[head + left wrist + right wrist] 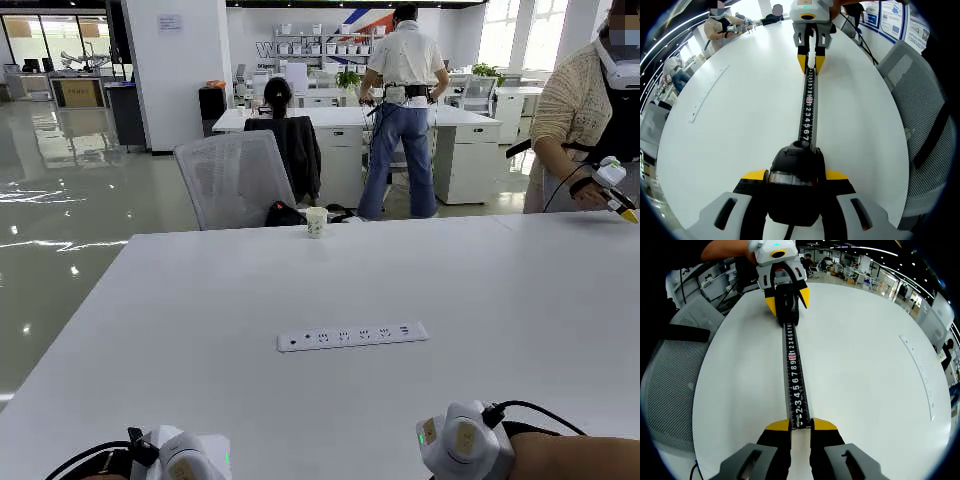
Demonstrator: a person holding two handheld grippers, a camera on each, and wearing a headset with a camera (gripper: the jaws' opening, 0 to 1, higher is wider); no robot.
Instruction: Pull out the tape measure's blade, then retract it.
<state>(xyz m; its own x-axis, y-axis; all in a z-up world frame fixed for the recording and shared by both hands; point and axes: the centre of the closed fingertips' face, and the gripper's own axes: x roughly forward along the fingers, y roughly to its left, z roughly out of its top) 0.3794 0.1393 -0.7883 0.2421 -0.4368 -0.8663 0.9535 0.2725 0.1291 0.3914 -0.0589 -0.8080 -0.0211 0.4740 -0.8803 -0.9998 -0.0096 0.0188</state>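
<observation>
Grey grippers [796,175] [800,425], yellow tips [777,426], black cables [493,413]

Power strip [352,336] on table [520,300]; left gripper [185,457], right gripper [463,441] nearer.

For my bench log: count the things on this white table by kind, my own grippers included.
Tape measure: 1
Power strip: 1
Paper cup: 1
Grippers: 2 (left gripper, right gripper)
Total: 5

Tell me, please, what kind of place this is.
Probably an open-plan office: rows of white desks, a mesh office chair, and a power strip set in the long white table.
</observation>
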